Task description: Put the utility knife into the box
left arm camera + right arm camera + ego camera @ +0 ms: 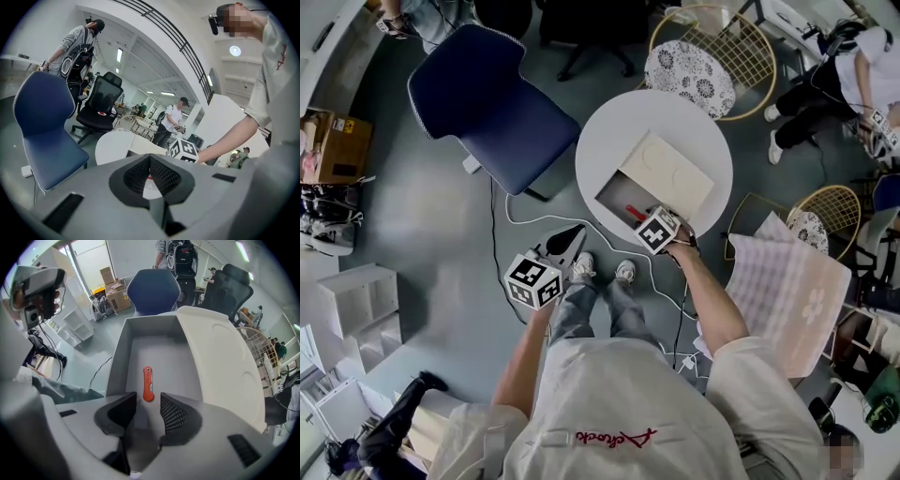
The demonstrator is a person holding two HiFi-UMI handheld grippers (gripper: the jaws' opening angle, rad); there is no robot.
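Note:
The red utility knife (630,210) (148,384) lies flat on the floor of the open grey box (612,194) (117,357), whose cream lid (667,172) (220,357) is folded back. The box stands on a round white table (614,127). My right gripper (642,215) (148,405) hovers at the box's near edge, open, with the knife just beyond its fingertips and untouched by the pads. My left gripper (566,240) (150,158) hangs low beside the table, over the floor, its jaws closed tip to tip on nothing.
A blue chair (487,103) stands left of the table, and a wire chair with a patterned cushion (694,70) behind it. A white cable (525,221) runs over the floor. A pink checked cloth (787,291) lies at the right. White shelves (356,300) stand at the left.

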